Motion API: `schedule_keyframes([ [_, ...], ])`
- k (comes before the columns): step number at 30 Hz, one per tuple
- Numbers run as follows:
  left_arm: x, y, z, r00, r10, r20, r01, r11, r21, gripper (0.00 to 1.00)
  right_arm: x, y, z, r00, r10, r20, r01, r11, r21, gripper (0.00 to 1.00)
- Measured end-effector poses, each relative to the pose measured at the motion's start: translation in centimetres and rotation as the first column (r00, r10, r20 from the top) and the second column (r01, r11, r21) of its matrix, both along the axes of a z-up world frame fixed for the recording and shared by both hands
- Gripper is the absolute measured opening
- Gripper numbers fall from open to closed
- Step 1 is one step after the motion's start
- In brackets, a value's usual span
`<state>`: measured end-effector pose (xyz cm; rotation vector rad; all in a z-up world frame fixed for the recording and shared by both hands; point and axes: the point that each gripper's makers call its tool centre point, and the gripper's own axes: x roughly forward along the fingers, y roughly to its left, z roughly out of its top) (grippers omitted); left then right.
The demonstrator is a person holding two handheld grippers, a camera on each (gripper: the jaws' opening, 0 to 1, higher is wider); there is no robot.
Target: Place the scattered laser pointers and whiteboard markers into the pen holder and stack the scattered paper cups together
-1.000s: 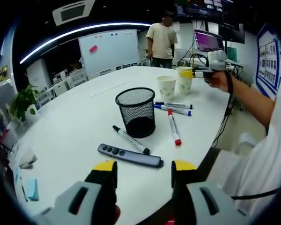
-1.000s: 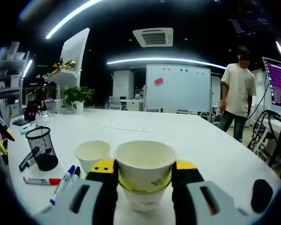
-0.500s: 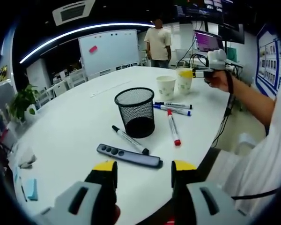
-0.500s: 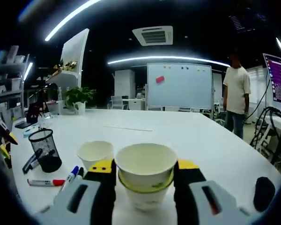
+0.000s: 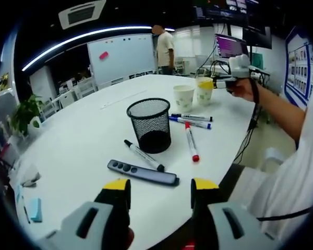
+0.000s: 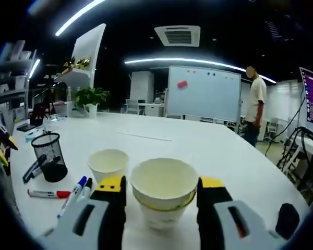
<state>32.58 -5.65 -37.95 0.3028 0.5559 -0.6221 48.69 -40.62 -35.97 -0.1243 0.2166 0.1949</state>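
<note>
We saw the right gripper [image 6: 163, 183] pinching an upright paper cup [image 6: 164, 187] — mouth up. The left gripper [image 5: 160, 186] hung spread, and the laser pointer [image 5: 142, 173] lay crosswise before it.

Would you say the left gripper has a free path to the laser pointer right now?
Probably yes. The left gripper is open, and the laser pointer lies flat on the table just ahead of its jaws, with only bare table between them.
</note>
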Motion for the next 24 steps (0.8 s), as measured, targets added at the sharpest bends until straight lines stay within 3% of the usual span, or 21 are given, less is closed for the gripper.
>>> schedule_keyframes([
  [6,0.0,0.0,0.1,1.000,0.002,0.003,-0.002,1.000,0.000,0.47,-0.1,0.2,-0.3,1.000,0.004,-0.009,-0.004,1.000,-0.009,0.56],
  [12,0.0,0.1,0.1,1.000,0.002,0.003,-0.002,1.000,0.000,0.47,0.0,-0.3,0.1,1.000,-0.018,0.014,0.018,1.000,0.000,0.69],
  [24,0.0,0.0,-0.1,1.000,-0.003,-0.001,0.003,1.000,0.002,0.47,-0.1,-0.6,1.2,0.997,-0.023,0.068,0.022,1.000,0.022,0.72],
])
